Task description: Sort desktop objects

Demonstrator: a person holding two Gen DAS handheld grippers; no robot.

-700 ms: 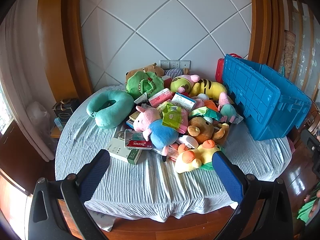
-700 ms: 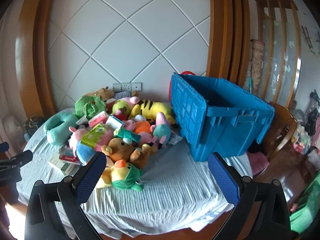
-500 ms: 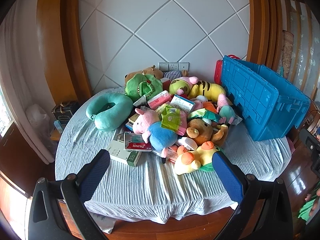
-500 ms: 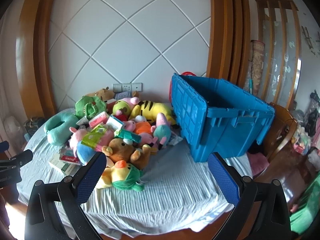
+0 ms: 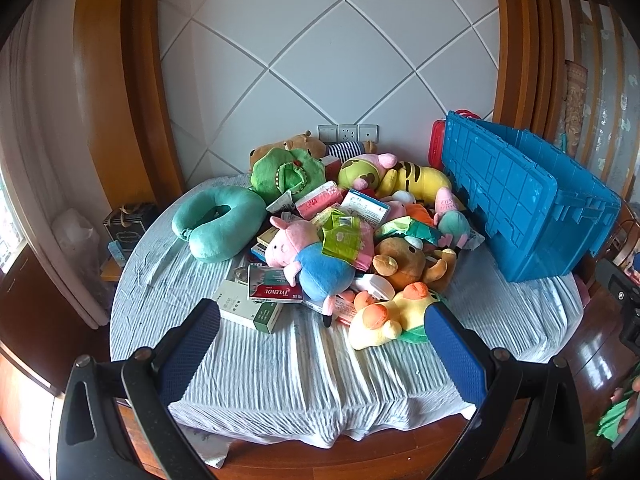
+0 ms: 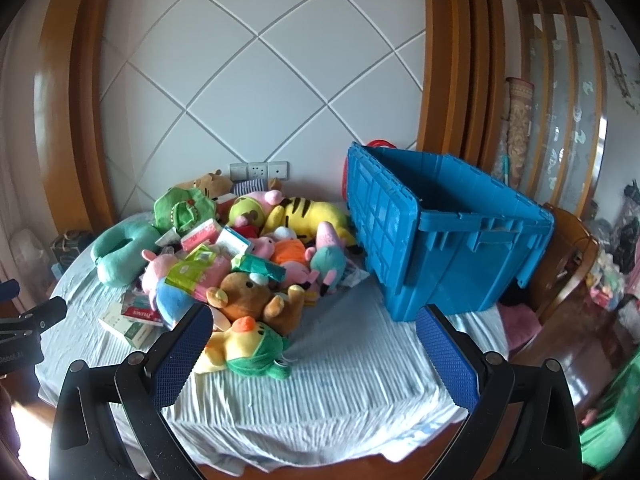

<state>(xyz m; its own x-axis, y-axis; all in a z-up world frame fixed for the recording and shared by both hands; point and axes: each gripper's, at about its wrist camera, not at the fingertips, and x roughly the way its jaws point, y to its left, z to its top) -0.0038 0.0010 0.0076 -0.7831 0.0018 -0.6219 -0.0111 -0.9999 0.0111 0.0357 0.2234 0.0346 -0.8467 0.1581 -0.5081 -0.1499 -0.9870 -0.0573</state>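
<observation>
Heaped on the round table (image 5: pixel 256 376), from its middle toward the far edge: plush toys mixed with small boxes. Nearest the front edge, a yellow duck plush (image 5: pixel 390 316) on its side, long axis across the table, orange beak toward the left edge; in the right wrist view (image 6: pixel 244 350), partly behind a blue finger pad. Behind it a brown bear (image 5: pixel 404 260), then a pink pig in blue (image 5: pixel 308 254) lying head-away, feet toward the front edge. At the left edge of the heap, a teal neck pillow (image 5: pixel 218 220), opening toward the far edge. A red Tylenol box (image 5: pixel 274 286) flat atop a white and green box (image 5: pixel 250 308), label readable from the front. Along the right edge, a blue crate (image 6: pixel 448 236), long axis running front to back, mouth up. Toys at the far edge largely buried; smaller boxes hard to make out. Left gripper (image 5: pixel 320 346) spread wide, holding nothing, short of the front edge. Right gripper (image 6: pixel 314 354) likewise spread wide and empty.
</observation>
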